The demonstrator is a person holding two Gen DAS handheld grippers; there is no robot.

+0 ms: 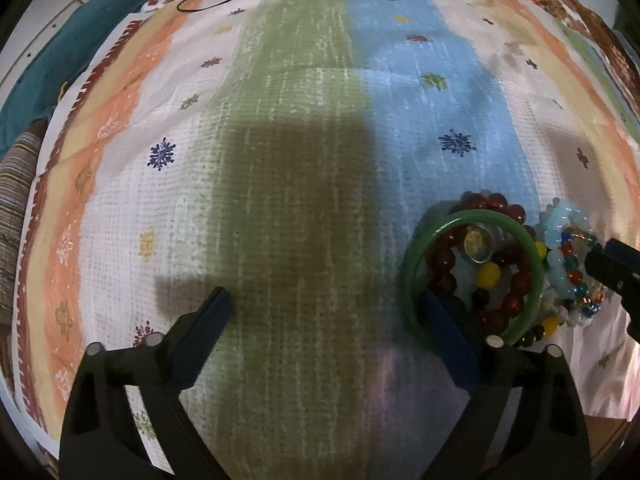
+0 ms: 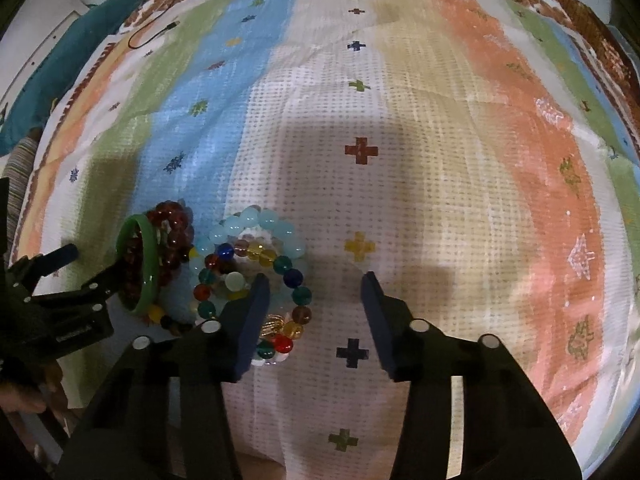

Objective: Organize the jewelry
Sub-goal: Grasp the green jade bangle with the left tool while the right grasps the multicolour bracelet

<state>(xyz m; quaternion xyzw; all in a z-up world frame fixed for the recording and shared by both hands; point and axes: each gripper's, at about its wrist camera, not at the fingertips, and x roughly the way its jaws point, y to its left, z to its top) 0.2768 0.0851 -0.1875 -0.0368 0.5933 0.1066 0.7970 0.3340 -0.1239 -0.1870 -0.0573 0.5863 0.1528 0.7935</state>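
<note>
A heap of bracelets lies on the patterned cloth (image 1: 304,128). It holds a green bangle (image 1: 412,264) (image 2: 146,280), a dark red bead bracelet (image 1: 492,202) (image 2: 172,216), a pale blue bead bracelet (image 1: 564,216) (image 2: 256,218) and a multicoloured bead bracelet (image 2: 296,276). My left gripper (image 1: 326,306) (image 2: 96,260) is open, with one fingertip inside the green bangle and the other far out on bare cloth. My right gripper (image 2: 315,280) stands half closed. One of its fingers is over the multicoloured bracelet and the other on bare cloth, not pressing on anything.
A black cable (image 1: 208,4) lies at the far end of the cloth. A teal cushion (image 1: 60,52) and striped fabric (image 1: 16,216) border the left side. A hand (image 2: 24,396) holds the left gripper at the lower left of the right wrist view.
</note>
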